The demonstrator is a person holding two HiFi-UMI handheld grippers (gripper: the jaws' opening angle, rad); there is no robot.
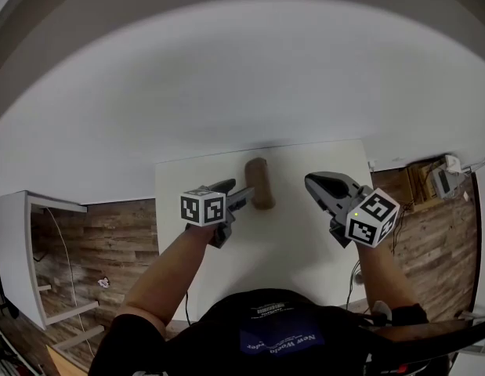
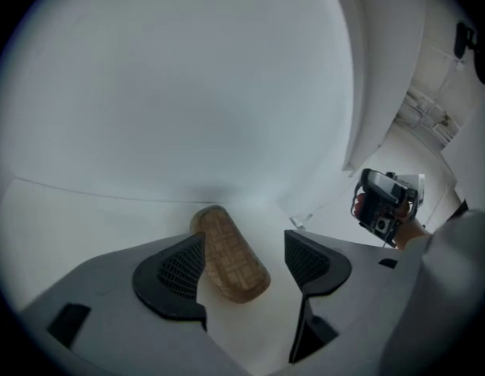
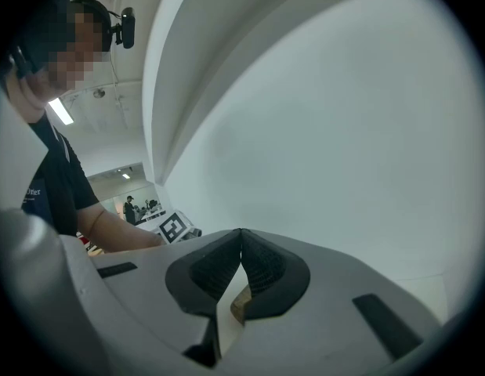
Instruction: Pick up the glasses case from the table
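Note:
The glasses case (image 1: 258,182) is a brown, woven-pattern oblong lying on the white table (image 1: 305,241) near its far edge. My left gripper (image 1: 240,200) is just left of the case's near end. In the left gripper view the case (image 2: 230,255) lies between the spread jaws of the left gripper (image 2: 244,245), and neither pad presses on it. My right gripper (image 1: 314,183) hovers right of the case with its jaws together. In the right gripper view the tips of the right gripper (image 3: 240,235) meet, and a sliver of the case (image 3: 239,305) shows below them.
A white wall (image 1: 250,77) rises right behind the table's far edge. A wooden floor (image 1: 109,241) lies on both sides, with a white shelf unit (image 1: 23,249) at the left and boxes and clutter (image 1: 438,180) at the right.

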